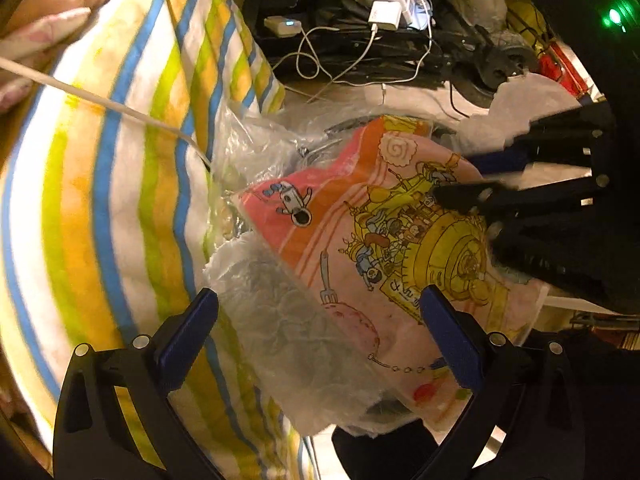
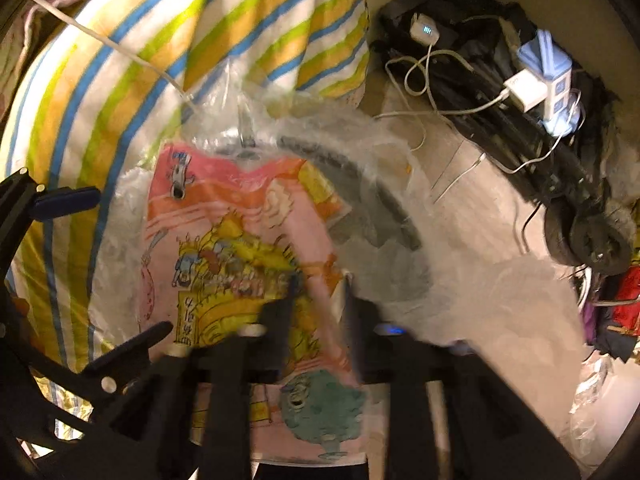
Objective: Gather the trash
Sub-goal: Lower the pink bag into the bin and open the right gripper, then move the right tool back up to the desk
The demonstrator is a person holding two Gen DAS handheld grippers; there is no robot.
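Crumpled pink cartoon-printed wrapper (image 1: 360, 232) atop clear plastic bag (image 1: 288, 340), beside striped bedding

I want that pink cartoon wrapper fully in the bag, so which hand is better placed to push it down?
Probably the right gripper: its jaws straddle the pink cartoon wrapper. The left gripper hangs open at the clear plastic bag edge.

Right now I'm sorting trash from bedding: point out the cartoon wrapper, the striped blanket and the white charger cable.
cartoon wrapper (image 1: 360, 240), left wrist view, pink printed middle.
striped blanket (image 1: 120, 200), left wrist view, fold.
white charger cable (image 2: 424, 76), right wrist view, loop.

Pink cartoon wrapper (image 1: 360, 240) – printed script, too blurred to read.
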